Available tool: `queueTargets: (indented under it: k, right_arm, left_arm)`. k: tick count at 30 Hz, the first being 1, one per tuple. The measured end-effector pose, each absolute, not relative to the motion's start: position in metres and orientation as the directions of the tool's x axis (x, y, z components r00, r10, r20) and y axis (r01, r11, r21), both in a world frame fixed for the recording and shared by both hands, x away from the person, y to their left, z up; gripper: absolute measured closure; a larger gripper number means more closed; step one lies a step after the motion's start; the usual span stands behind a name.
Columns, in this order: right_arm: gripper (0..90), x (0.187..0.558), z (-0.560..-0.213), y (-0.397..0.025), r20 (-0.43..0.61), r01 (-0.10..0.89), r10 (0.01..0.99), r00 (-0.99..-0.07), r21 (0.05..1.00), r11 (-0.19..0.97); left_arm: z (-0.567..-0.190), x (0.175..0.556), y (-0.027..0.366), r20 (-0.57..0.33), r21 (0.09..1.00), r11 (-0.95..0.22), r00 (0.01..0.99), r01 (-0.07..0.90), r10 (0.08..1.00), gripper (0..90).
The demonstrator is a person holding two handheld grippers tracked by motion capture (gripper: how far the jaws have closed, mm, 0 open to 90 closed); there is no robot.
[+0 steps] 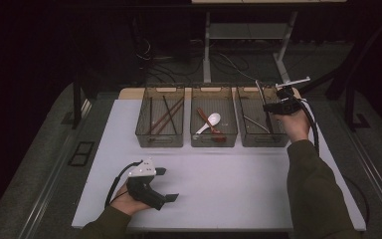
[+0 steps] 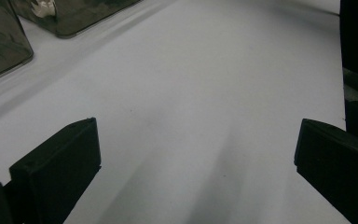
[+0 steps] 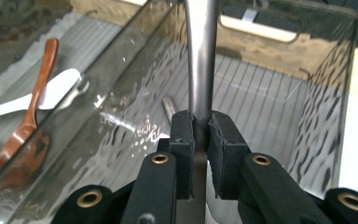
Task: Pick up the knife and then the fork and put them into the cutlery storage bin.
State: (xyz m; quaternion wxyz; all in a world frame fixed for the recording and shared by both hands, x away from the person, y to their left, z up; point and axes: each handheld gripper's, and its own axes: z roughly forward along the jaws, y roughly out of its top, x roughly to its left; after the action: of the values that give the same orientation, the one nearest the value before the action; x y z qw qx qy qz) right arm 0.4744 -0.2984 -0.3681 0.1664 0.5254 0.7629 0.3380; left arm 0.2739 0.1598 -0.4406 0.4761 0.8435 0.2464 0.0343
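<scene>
Jaws on the right gripper (image 1: pixel 277 97) are clamped on a metal utensil handle (image 1: pixel 260 88) over the right-hand bin (image 1: pixel 273 140) in the high view, while the left gripper (image 1: pixel 165 185) lies low over the white table (image 1: pixel 229 184) near its front edge, jaws spread wide with nothing between them. Three clear bins sit in a row at the back of the table; the middle bin (image 1: pixel 214 141) holds a white spoon (image 1: pixel 210 122) and a brown one. Dark floor, cables and table legs lie beyond.

From the left gripper view, both jaws stand far apart over bare white tabletop (image 2: pixel 191 93).

Through the right gripper view, the pads pinch the grey metal handle (image 3: pixel 201 60) (it rises straight up), inside the ribbed clear bin (image 3: pixel 326 107).
</scene>
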Motion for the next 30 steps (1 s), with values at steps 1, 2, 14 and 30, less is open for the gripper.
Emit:
queueTargets:
  k: [1,2,14,30]
  right_arm:
    - [80.2,0.475,-0.369,-0.298,0.102,0.694,0.914,-0.393,0.685,0.222]
    - [80.1,0.475,-0.371,-0.298,0.099,0.695,0.915,-0.39,0.683,0.223]
    - [78.7,0.483,-0.378,-0.293,0.099,0.717,0.917,-0.386,0.658,0.23]
    - [44.7,0.479,-0.378,-0.288,0.15,0.694,0.9,-0.409,0.691,0.201]
  left_arm:
    - [-0.441,0.274,0.16,-0.177,0.82,-0.425,0.876,0.383,0.448,0.0]
    - [-0.441,0.274,0.16,-0.176,0.82,-0.426,0.877,0.382,0.448,0.0]
    - [-0.44,0.273,0.16,-0.176,0.82,-0.426,0.876,0.383,0.448,0.0]
    - [-0.44,0.273,0.16,-0.176,0.821,-0.424,0.876,0.382,0.449,0.0]
